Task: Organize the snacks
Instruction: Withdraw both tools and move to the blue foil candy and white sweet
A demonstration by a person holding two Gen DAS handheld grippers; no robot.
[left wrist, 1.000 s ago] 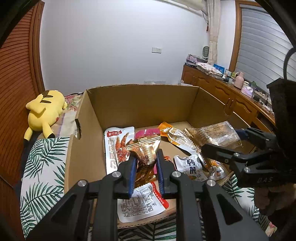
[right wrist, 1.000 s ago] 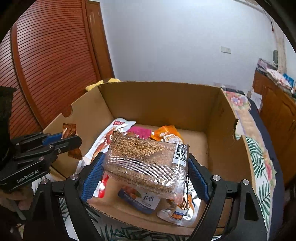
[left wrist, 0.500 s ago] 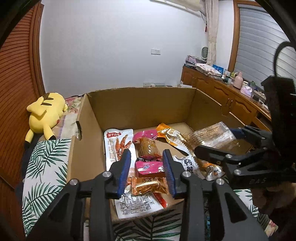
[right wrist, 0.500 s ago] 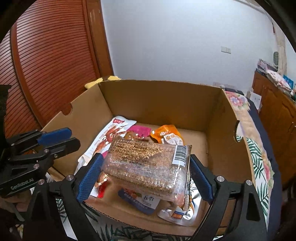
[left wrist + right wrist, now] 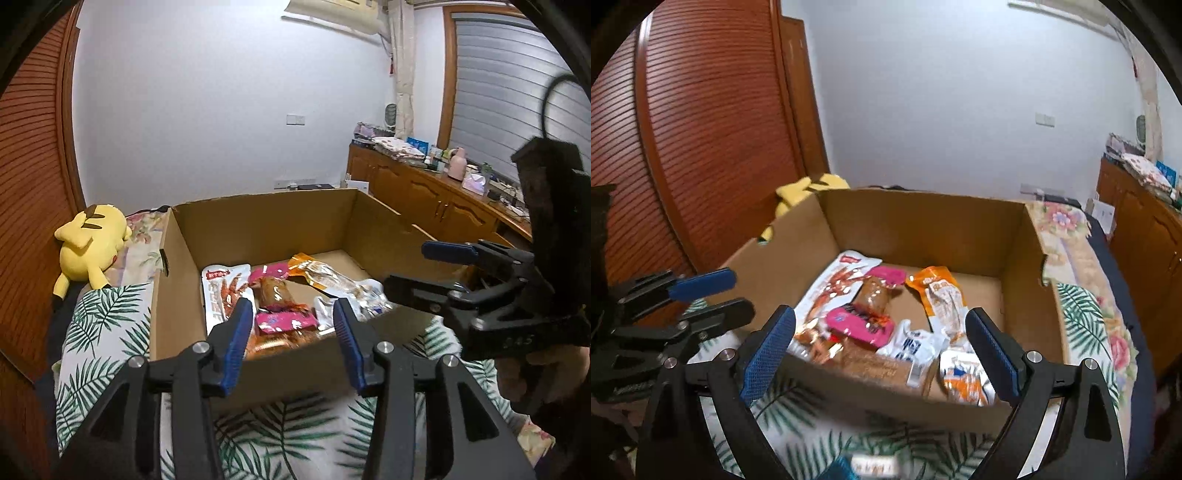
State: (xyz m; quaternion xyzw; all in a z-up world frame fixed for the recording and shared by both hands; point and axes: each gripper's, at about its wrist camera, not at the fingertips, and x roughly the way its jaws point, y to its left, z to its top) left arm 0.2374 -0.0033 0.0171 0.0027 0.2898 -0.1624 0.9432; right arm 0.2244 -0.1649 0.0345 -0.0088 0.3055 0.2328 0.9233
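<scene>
An open cardboard box (image 5: pixel 266 221) (image 5: pixel 923 225) stands on a palm-leaf bedspread and holds several snack packets: a white and red pack (image 5: pixel 223 291) (image 5: pixel 838 280), a pink pack (image 5: pixel 286 319) (image 5: pixel 855 323), an orange pack (image 5: pixel 317 273) (image 5: pixel 940 288). The clear tray of brown snack bars (image 5: pixel 882 365) lies blurred in the box by its near wall. My left gripper (image 5: pixel 293 323) is open and empty, just short of the box's near wall. My right gripper (image 5: pixel 881 339) is open and empty above that wall; it also shows in the left wrist view (image 5: pixel 421 269).
A yellow plush toy (image 5: pixel 90 240) lies on the bed left of the box. A wooden slatted door (image 5: pixel 713 129) stands at left. A wooden cabinet (image 5: pixel 424 195) with clutter on top runs along the right wall. Another packet (image 5: pixel 873 467) lies blurred on the bedspread in front.
My right gripper opened and the clear tray of bars dropped into the box. My left gripper opened wider, having let go its brown packet, and both grippers drew back from the box.
</scene>
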